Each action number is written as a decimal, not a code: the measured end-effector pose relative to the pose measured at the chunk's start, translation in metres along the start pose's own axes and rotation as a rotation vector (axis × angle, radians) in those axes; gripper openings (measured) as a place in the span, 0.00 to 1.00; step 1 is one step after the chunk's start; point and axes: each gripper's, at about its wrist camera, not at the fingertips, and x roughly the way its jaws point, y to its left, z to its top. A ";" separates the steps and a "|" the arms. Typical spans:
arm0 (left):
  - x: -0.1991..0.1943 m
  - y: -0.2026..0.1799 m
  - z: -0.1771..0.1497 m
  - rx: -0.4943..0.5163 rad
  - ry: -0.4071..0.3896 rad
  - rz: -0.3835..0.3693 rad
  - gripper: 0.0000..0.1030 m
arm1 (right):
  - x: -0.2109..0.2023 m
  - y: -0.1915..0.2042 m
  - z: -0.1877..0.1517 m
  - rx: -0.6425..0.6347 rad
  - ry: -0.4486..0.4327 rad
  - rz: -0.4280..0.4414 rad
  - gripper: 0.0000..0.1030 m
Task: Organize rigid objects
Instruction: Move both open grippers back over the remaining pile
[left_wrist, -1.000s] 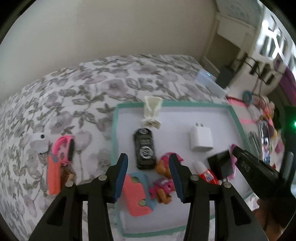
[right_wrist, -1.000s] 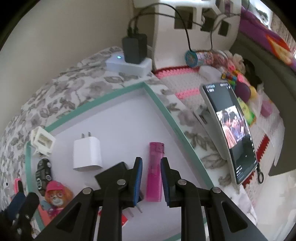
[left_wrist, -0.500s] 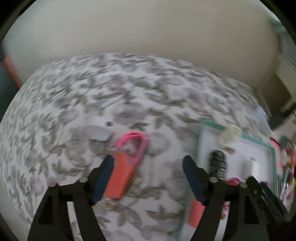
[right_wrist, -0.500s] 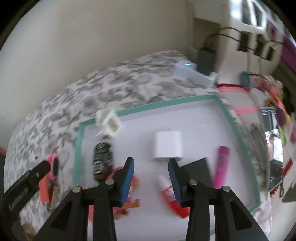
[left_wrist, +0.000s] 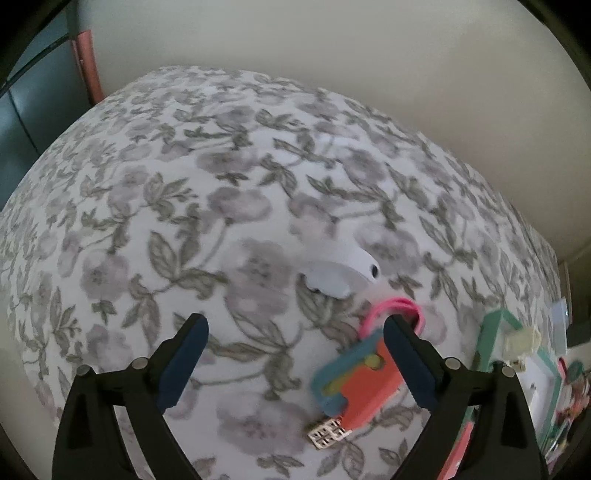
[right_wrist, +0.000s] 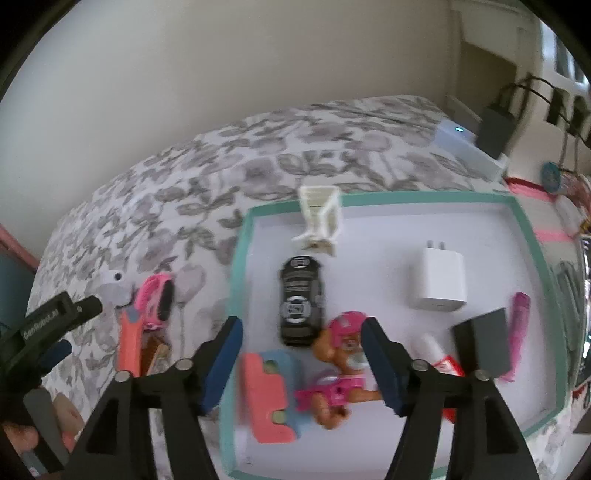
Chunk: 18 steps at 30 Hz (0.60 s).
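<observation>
Now hovering over the floral bed (left_wrist: 229, 177), left hand-held gripper (left_wrist: 295, 362) opening wide, nothing between the jaws. Just beside its right finger: orange-and-teal toy (left_wrist: 360, 387), probably light, stiff plastic; best pinched across the flat sides. Right hand-held gripper (right_wrist: 301, 363) opening too, empty, above the teal-rimmed tray (right_wrist: 537, 258).

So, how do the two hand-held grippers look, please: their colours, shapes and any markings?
Both look the same. The left gripper and the right gripper have black plastic arms that spread in a V, with round silver screws at the joints. Each finger ends in a dark blue rectangular pad. In the right wrist view, the left gripper's black body carries small white lettering, too blurred to read surely.
</observation>
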 end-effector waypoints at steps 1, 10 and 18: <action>0.000 0.001 0.002 -0.001 -0.004 0.000 0.94 | 0.000 0.005 0.000 -0.013 -0.001 0.003 0.70; 0.006 0.011 0.008 0.021 0.038 -0.013 0.94 | 0.004 0.054 0.000 -0.106 -0.005 0.069 0.78; 0.015 -0.008 0.002 0.098 0.115 -0.128 0.94 | 0.011 0.069 0.000 -0.131 0.006 0.048 0.78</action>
